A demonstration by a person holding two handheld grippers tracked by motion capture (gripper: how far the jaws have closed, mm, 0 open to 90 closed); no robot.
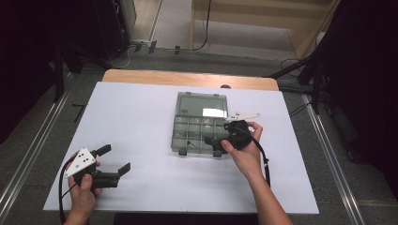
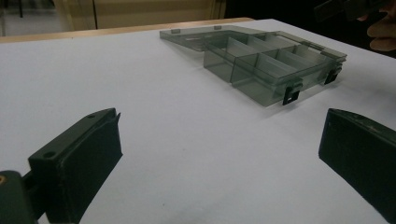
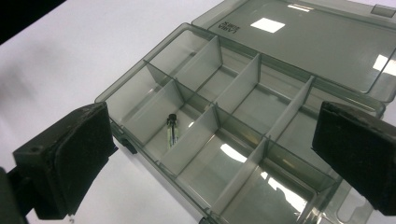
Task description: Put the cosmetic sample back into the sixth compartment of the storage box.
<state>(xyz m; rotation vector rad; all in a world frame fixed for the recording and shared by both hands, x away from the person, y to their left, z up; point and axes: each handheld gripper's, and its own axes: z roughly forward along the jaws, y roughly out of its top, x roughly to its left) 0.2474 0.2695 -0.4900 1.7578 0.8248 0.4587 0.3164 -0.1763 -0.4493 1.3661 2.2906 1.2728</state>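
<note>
Right gripper [image 3: 212,154], jaws wide and empty, poised over the open compartment box [image 1: 199,123]. A small screw [image 3: 171,129] lies in one compartment. Left gripper [image 1: 112,159] rests wide apart on the white table [image 1: 136,117]

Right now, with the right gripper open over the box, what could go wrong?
1. The right gripper hangs low over the organizer box; a jaw could catch a divider and drag the light box across the table.
2. The small screw lies in a narrow compartment, so wide jaws may hit the walls before reaching it.
3. The open lid lies flat behind; a bump could flip it shut.
</note>
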